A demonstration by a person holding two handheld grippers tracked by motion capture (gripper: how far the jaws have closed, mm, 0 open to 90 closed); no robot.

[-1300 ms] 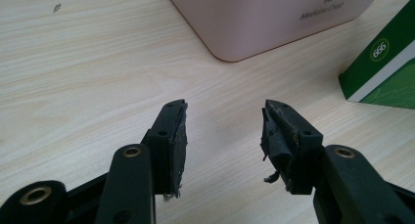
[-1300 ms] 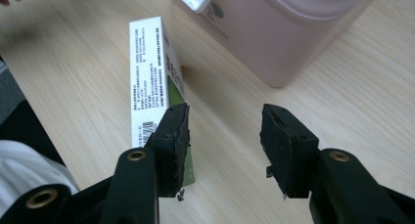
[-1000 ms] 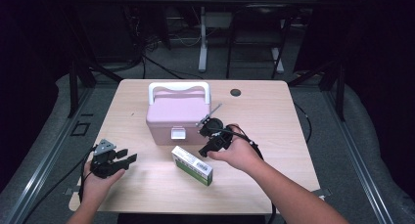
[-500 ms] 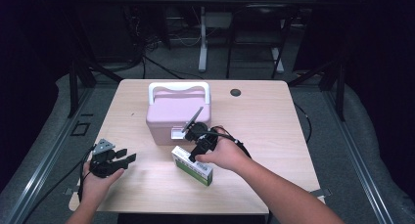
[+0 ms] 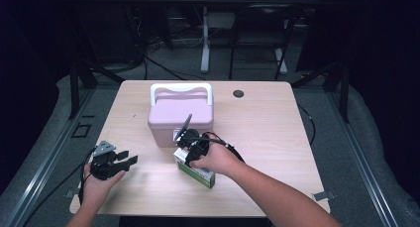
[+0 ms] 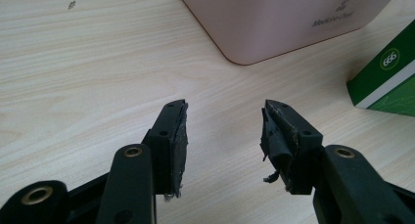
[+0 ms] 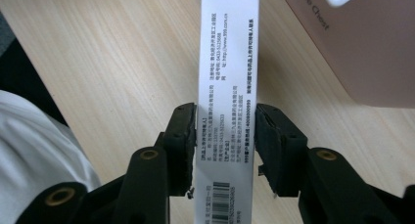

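High view: a wooden tabletop (image 5: pixel 277 133) is seen carrying a pink case (image 5: pixel 181 119) with a white handle, set toward the far edge, left of centre. A green and white carton (image 5: pixel 194 171) lies on its side just in front of the case's near right corner, apart from it, roughly midway between the left and right edges.

Right gripper (image 5: pixel 190 150): it is held over the carton's far end, close to the case's front wall. In the right gripper view the carton (image 7: pixel 226 87) is found between the two black jaws, its white printed face turned up and its length running away from the camera. The jaws have just been closing. The right pad is seen at the carton's edge; a thin gap appears to remain at the left pad, so a firm grip cannot be confirmed. The carton rests on the tabletop.

Left gripper (image 5: pixel 115 161): it is held near the near left corner of the tabletop, well apart from the carton. In the left gripper view its jaws are recorded standing wide apart with bare wood between them; the case's (image 6: pixel 288 23) lower corner and one end of the carton (image 6: pixel 389 77) are seen beyond.

A small dark round fitting (image 5: pixel 238 93) is noted near the far edge.
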